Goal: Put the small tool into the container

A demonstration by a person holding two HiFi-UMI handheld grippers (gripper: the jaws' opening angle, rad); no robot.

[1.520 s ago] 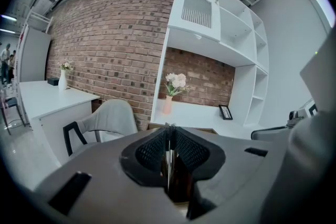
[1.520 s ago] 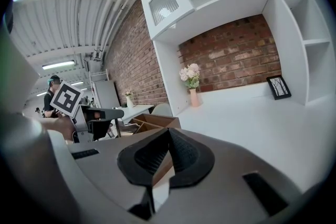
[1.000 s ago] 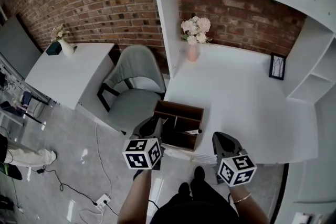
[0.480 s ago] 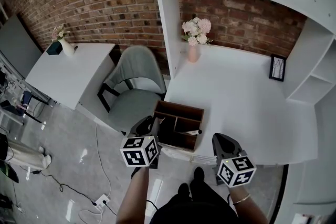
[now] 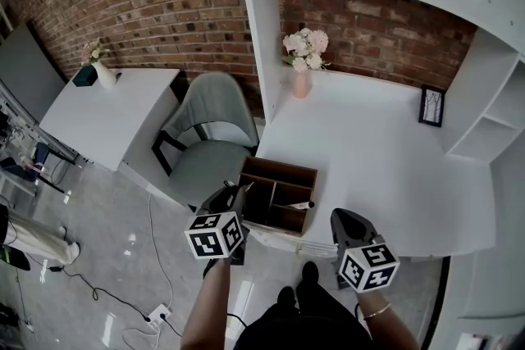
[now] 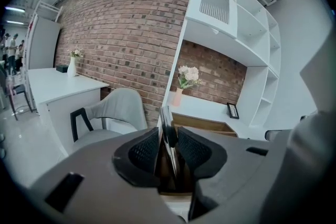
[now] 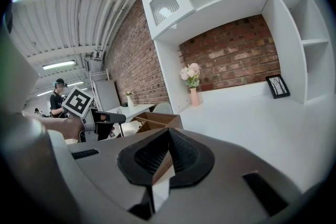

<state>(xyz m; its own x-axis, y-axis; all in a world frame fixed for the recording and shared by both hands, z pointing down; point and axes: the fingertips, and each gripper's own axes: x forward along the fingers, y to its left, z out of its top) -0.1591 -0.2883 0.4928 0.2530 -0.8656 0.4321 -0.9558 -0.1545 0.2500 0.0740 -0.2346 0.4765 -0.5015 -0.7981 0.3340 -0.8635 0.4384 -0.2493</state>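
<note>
A brown wooden container [image 5: 279,194] with several compartments stands at the near left corner of the white desk [image 5: 385,160]. My left gripper [image 5: 235,195] hangs just left of it, off the desk's edge, shut on a thin flat small tool [image 6: 168,122] that stands upright between the jaws. In the left gripper view [image 6: 169,136] the container [image 6: 202,125] lies right behind the tool. My right gripper [image 5: 344,220] is at the desk's front edge, right of the container, jaws shut with nothing in them [image 7: 168,140]. The right gripper view shows the container [image 7: 157,120] and the left gripper [image 7: 102,119].
A dark slim item [image 5: 302,206] lies in the container's near right compartment. A grey chair [image 5: 209,131] stands left of the desk. A pink vase of flowers [image 5: 302,61] and a small framed picture [image 5: 431,105] stand at the desk's back. White shelves [image 5: 492,119] rise on the right.
My left gripper with the tool has drifted slightly left, away from the container's left side. The right gripper has stayed put.
</note>
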